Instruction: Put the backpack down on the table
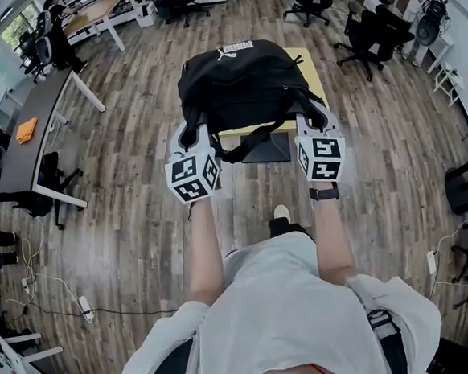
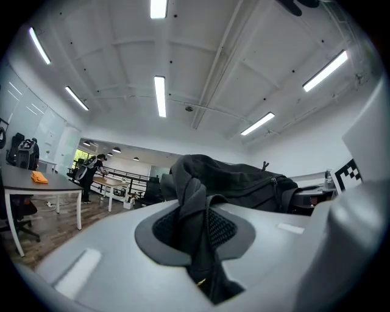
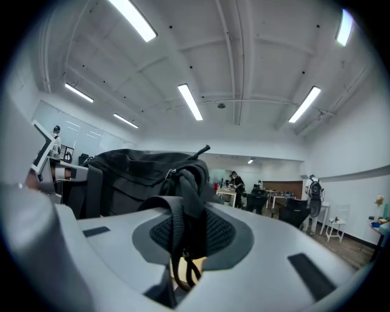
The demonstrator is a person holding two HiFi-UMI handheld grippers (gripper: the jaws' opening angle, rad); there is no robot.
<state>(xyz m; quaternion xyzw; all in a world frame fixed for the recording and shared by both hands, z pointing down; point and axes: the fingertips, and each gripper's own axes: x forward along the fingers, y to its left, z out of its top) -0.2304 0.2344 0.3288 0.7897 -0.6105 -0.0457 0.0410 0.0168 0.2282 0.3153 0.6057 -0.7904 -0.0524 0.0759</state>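
Note:
A black backpack is over the small yellow-topped table and hides most of it; I cannot tell whether it rests on the top. My left gripper is shut on the bag's left shoulder strap, which runs down between its jaws. My right gripper is shut on the other strap. Both gripper views look level at the bag's body close ahead. A loose strap end hangs between the two grippers.
A dark shelf or base shows under the table. Black office chairs stand at the right and far side. A long desk runs along the left, with a person beyond it. Cables lie on the wood floor.

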